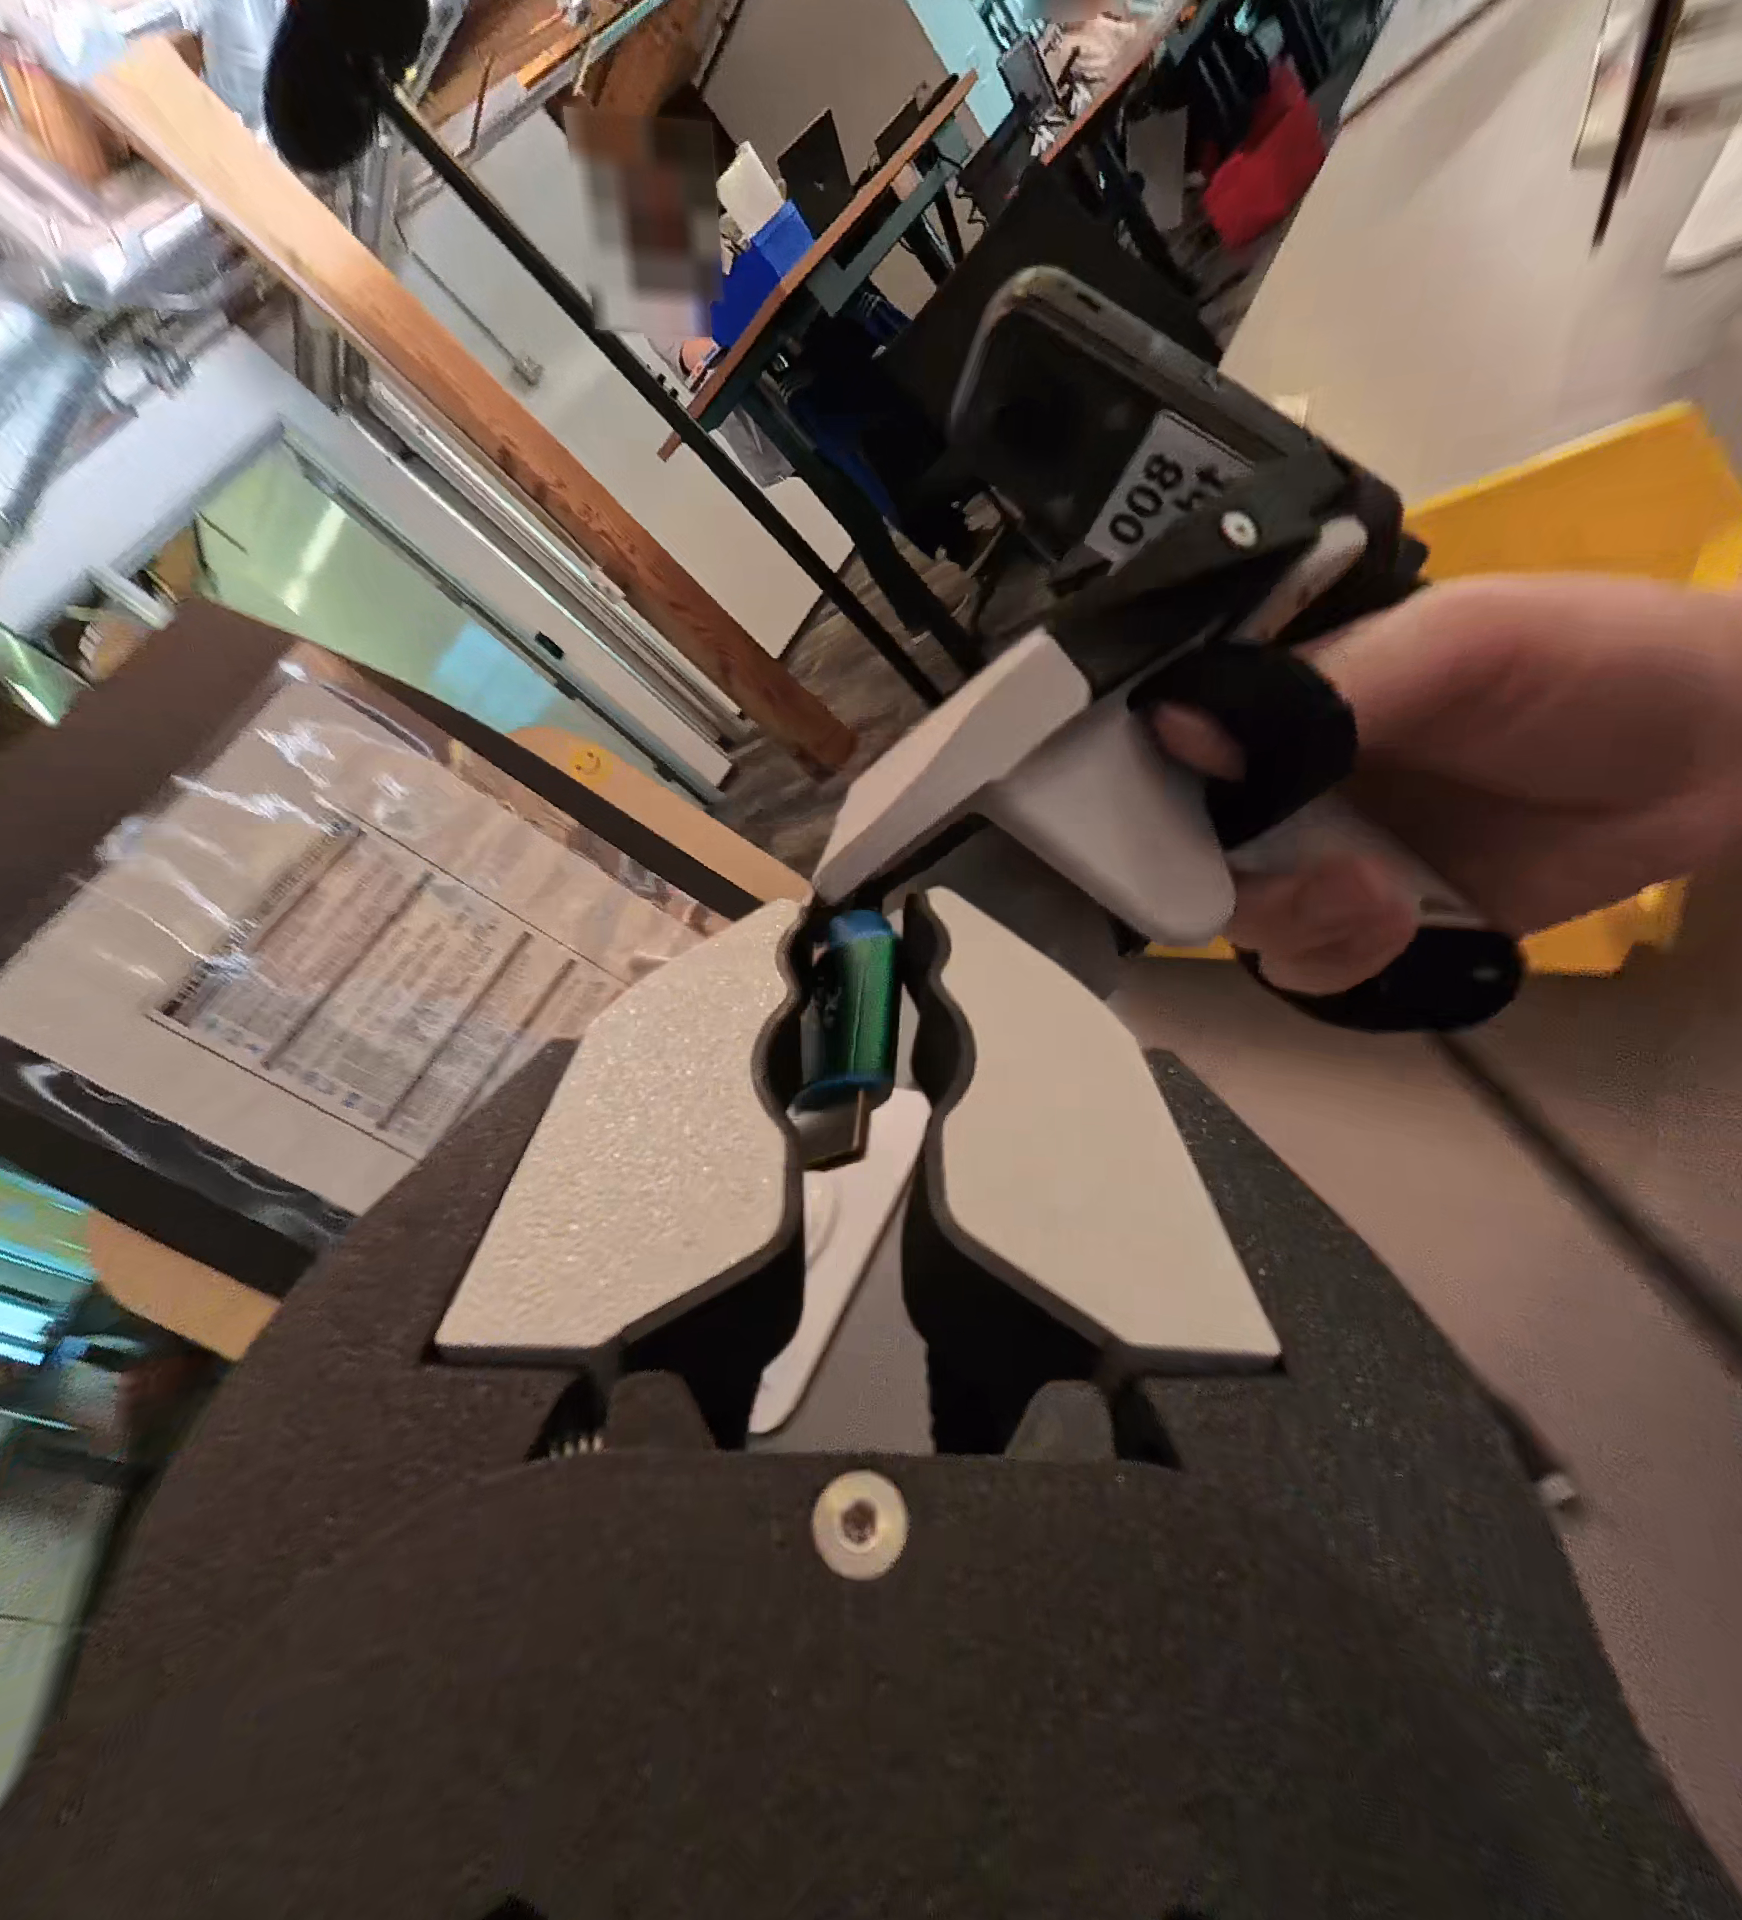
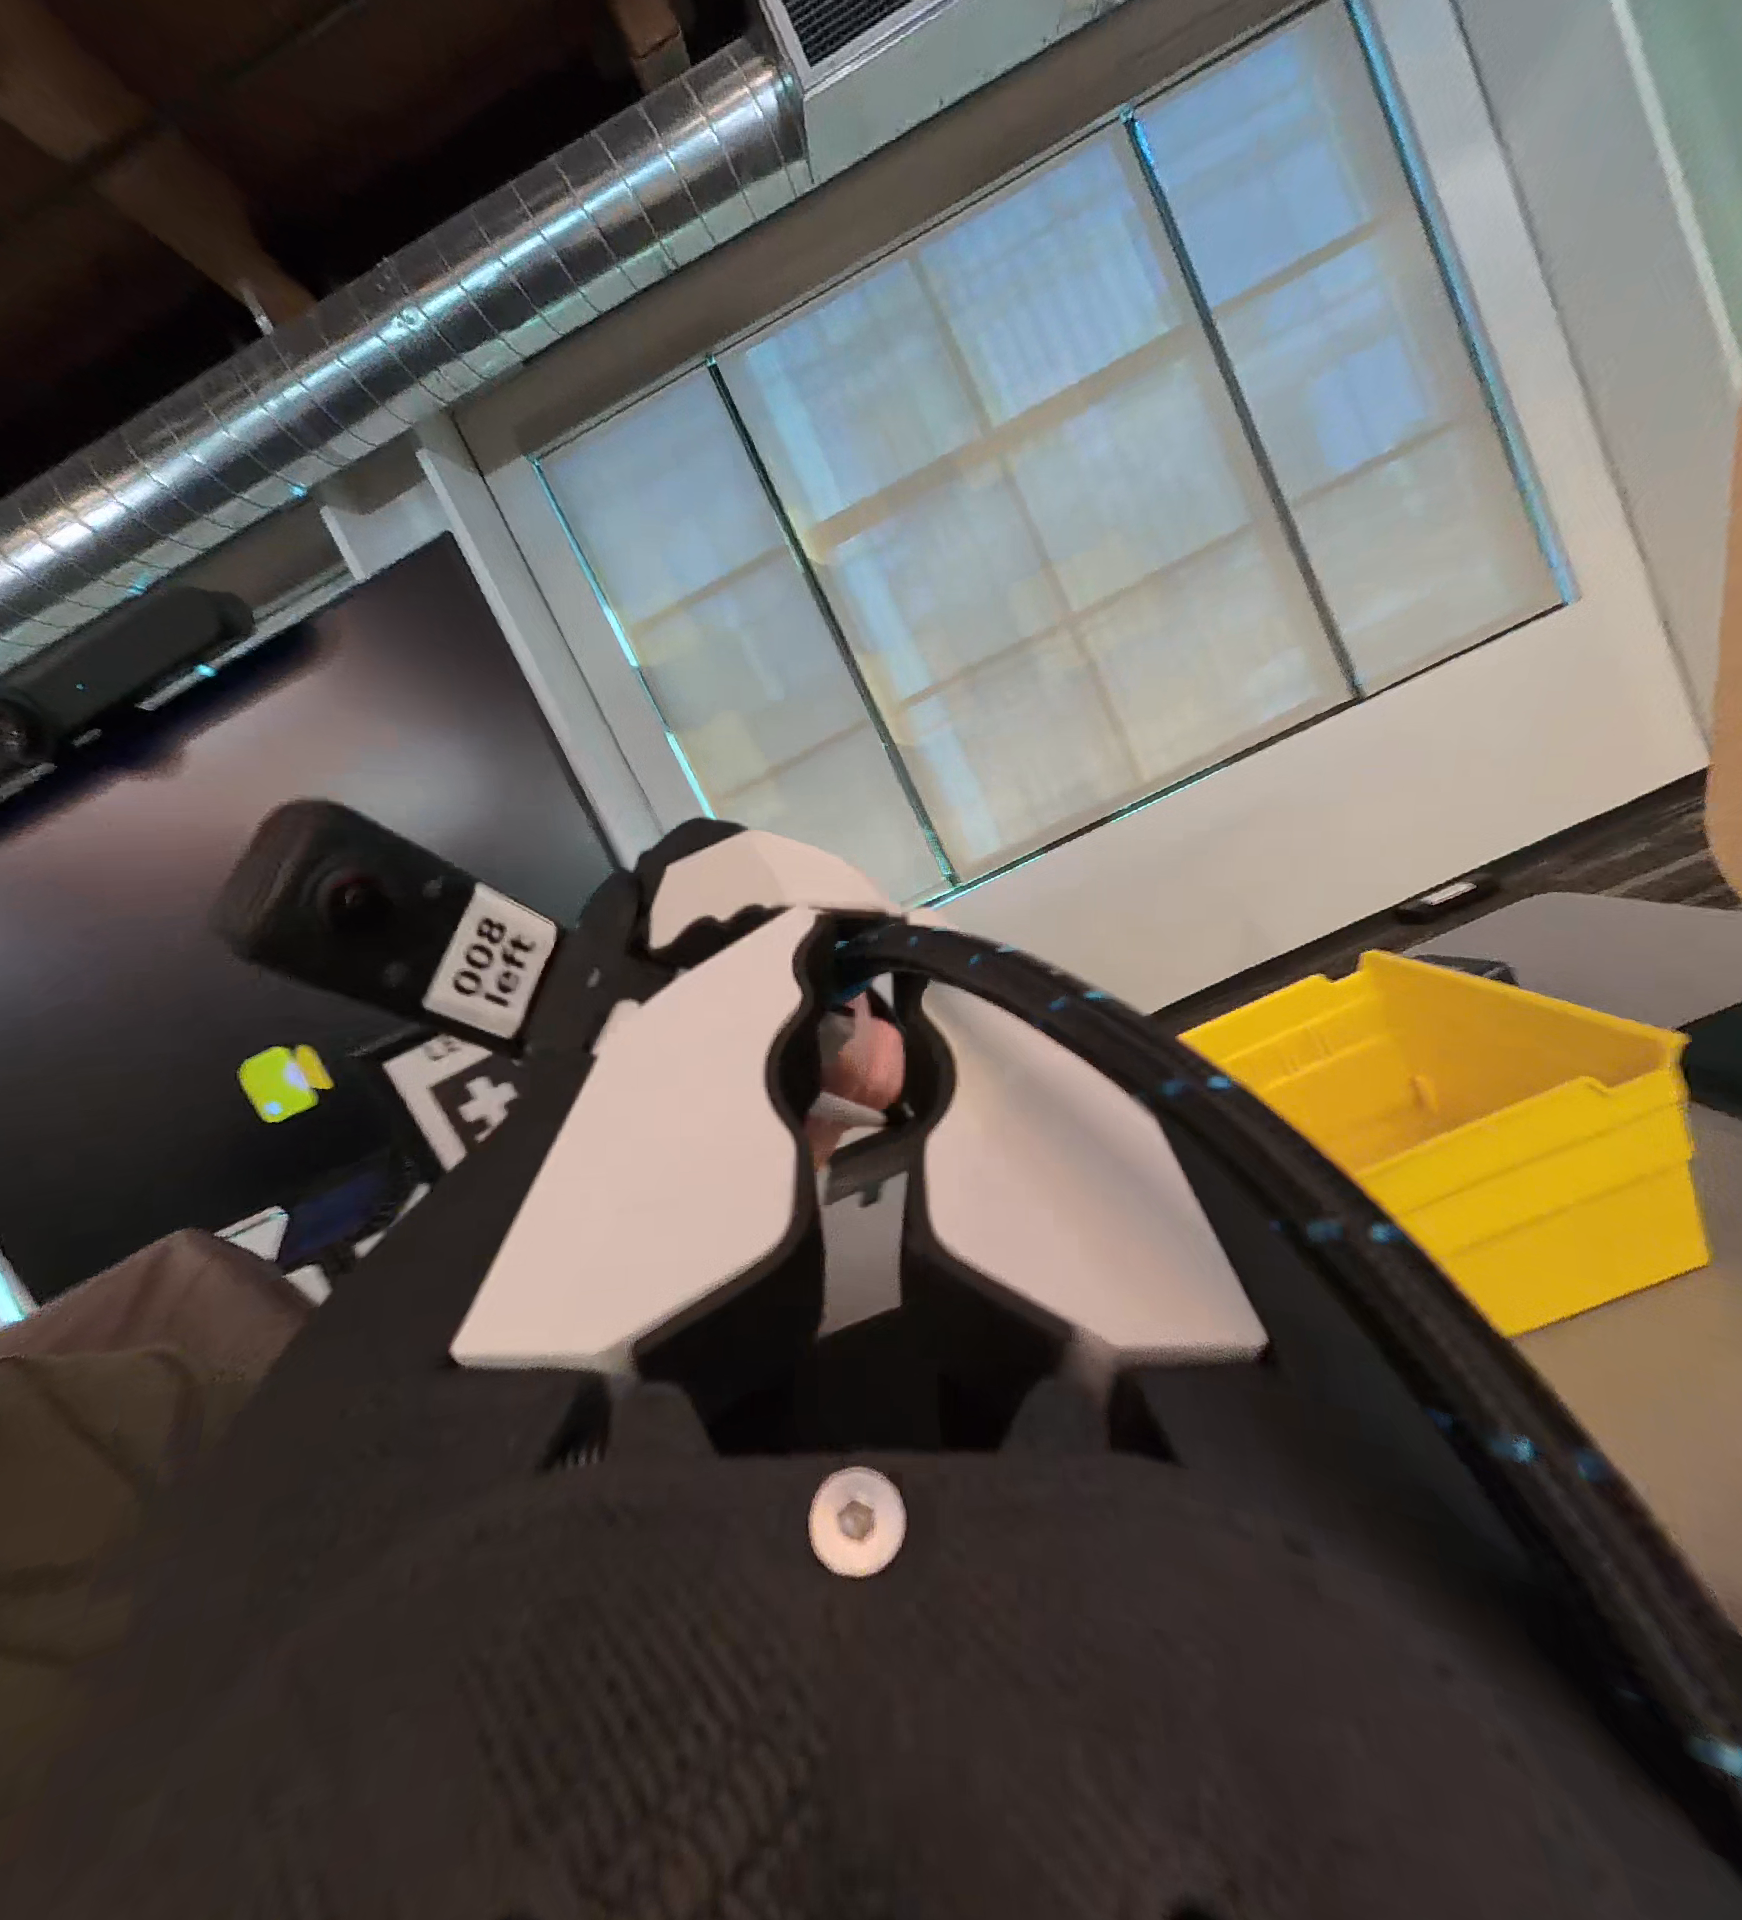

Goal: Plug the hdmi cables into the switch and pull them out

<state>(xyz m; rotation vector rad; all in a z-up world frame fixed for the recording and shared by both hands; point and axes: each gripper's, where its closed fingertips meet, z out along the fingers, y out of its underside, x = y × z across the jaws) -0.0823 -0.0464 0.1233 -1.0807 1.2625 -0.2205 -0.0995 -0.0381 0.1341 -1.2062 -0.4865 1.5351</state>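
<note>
My left gripper [image 1: 851, 914] is closed around an HDMI plug [image 1: 856, 1008] with a blue-green body and a metal tip that points back toward the camera. The plug lies against the left finger, with a thin gap at the right finger. My right gripper [image 1: 825, 883], held by a hand, meets the left gripper tip to tip. In the right wrist view my right gripper [image 2: 862, 935] is shut on a black braided cable [image 2: 1158, 1070] with blue flecks, which arcs back over its right finger. The left gripper [image 2: 742, 873] sits just beyond. No switch is in view.
A yellow plastic bin [image 1: 1594, 499] [image 2: 1469, 1143] stands on the grey table [image 2: 1625, 1455]. A plastic-wrapped dark-framed panel [image 1: 327, 935] lies to the left of the grippers. A large dark screen [image 2: 379, 707] and windows are behind. Both views are tilted and blurred. Only a small space, under 4 cm, lies between the two pairs of fingers.
</note>
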